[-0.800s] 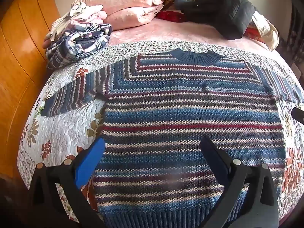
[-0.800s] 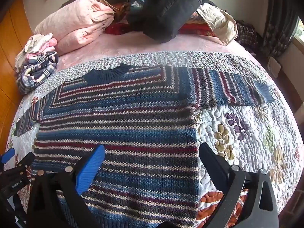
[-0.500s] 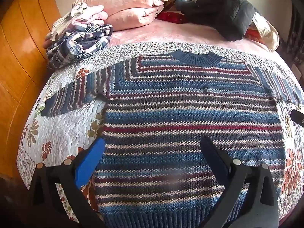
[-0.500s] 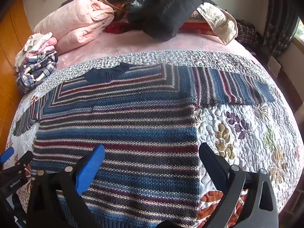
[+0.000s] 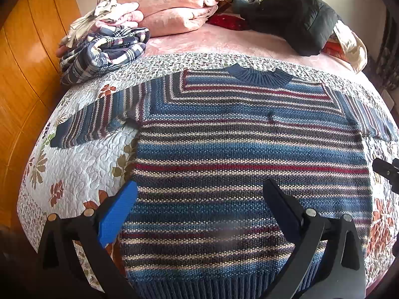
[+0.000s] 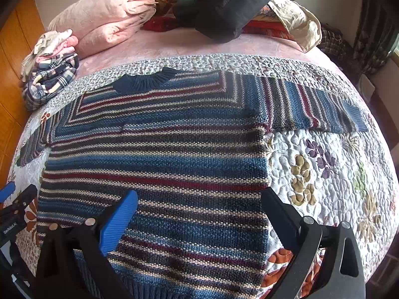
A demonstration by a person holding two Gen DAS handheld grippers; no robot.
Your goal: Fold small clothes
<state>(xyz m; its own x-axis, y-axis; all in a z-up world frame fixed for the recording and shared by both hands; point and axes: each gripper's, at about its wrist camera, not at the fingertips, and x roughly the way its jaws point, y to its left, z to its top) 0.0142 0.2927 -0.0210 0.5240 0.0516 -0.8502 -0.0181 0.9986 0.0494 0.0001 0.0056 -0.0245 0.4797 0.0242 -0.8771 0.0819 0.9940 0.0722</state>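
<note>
A striped knit sweater (image 5: 249, 154) in blue, maroon and cream lies flat on the floral quilt (image 5: 82, 164), dark blue collar away from me and both sleeves spread out sideways. My left gripper (image 5: 199, 194) hovers open above the sweater's lower left part, nothing between its fingers. In the right wrist view the same sweater (image 6: 162, 159) fills the middle, its right sleeve (image 6: 314, 109) stretched out to the right. My right gripper (image 6: 199, 201) stands open over the lower right part of the body, holding nothing. The left gripper's tip (image 6: 15, 199) shows at the left edge.
A folded plaid garment (image 5: 104, 49) with pale clothes on top sits at the back left. Pink bedding (image 5: 169, 7) and a black jacket (image 5: 294, 17) lie at the head of the bed. An orange wooden panel (image 5: 22, 74) runs along the left. Bare quilt (image 6: 324, 174) lies right of the sweater.
Both views have crept slightly forward and down toward the sweater. The sweater has not moved and both grippers stay open.
</note>
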